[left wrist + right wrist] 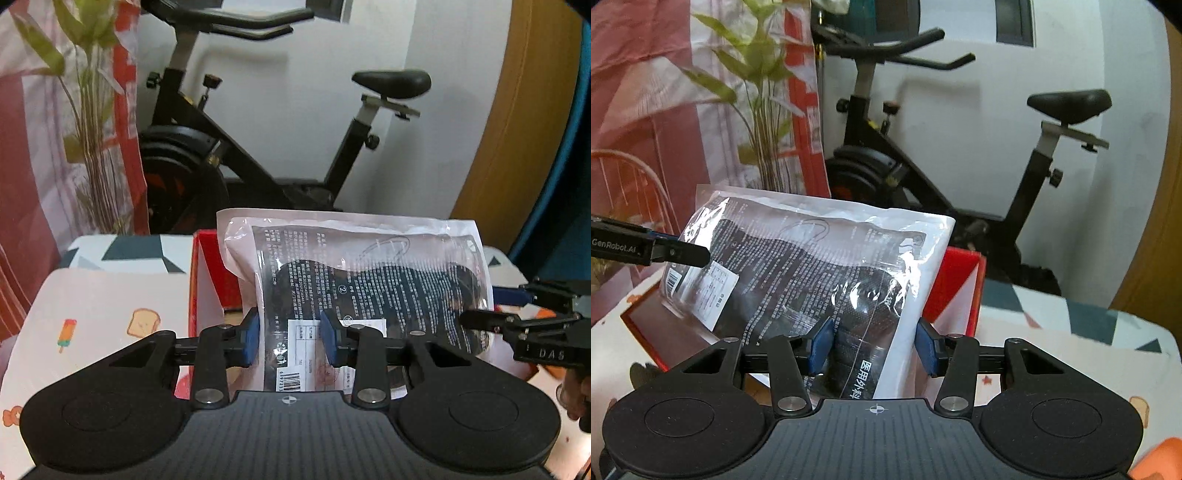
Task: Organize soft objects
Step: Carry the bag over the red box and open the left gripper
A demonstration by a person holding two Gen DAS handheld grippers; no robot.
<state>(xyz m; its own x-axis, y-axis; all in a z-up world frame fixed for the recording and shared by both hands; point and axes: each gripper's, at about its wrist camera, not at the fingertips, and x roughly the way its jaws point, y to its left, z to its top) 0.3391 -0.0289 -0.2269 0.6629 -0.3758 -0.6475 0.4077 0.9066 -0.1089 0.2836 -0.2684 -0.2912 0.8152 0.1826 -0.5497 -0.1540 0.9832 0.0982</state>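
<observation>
A table covered in a cartoon-print cloth carries an open red box near its middle

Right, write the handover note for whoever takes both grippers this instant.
Left gripper: pads on either side of the bottom edge of the clear plastic packet, near its barcode label; a firm pinch is not certain.
Right gripper: around the packet's other bottom corner, grip equally unclear.
Packet: upright, held between both grippers above the open red box on the patterned tablecloth.
Done: packet lifted and brought over the box.
Left: lower it into the box, release, then sort any remaining soft items.
</observation>
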